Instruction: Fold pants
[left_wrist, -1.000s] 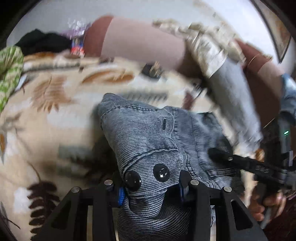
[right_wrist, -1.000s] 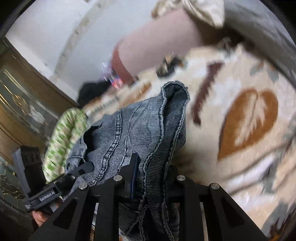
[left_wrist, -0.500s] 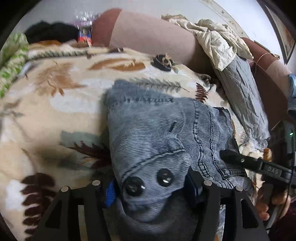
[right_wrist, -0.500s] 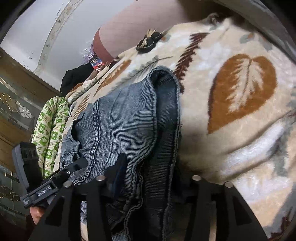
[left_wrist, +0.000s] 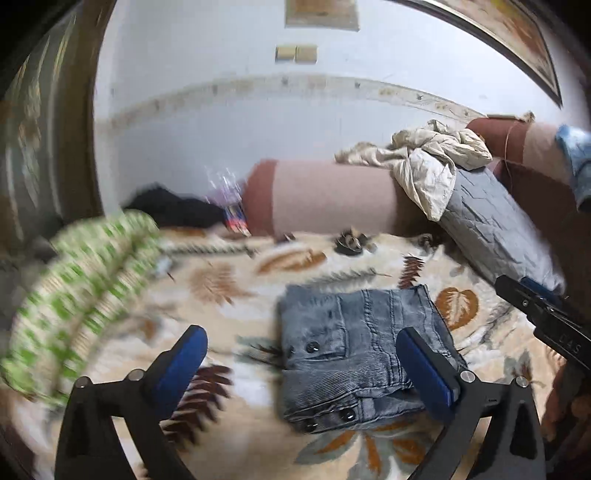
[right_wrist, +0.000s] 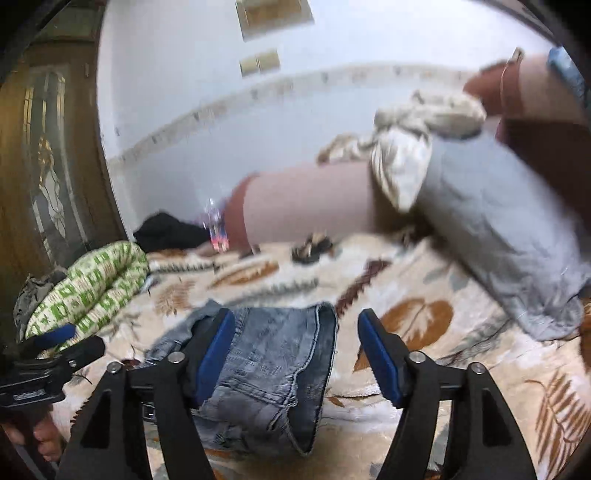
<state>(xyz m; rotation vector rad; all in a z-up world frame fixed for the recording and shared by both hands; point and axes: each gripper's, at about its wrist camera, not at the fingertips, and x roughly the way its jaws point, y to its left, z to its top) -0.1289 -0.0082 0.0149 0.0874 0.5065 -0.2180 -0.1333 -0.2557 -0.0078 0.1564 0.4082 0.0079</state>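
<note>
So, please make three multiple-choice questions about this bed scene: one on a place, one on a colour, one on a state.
1. Where do the folded jeans lie?
A. on the leaf-print blanket
B. on the grey pillow
C. on the floor

2. What colour are the pads of the left hand-held gripper?
A. red
B. blue
C. green

3. How does the right hand-held gripper stand?
A. clamped on the jeans
B. shut on nothing
C. jaws apart, gripping nothing

Answers:
1 A: the leaf pattern shows on all sides of the jeans.
2 B: both pads look blue.
3 C: the jaws are opening and neither pad presses on the denim.
</note>
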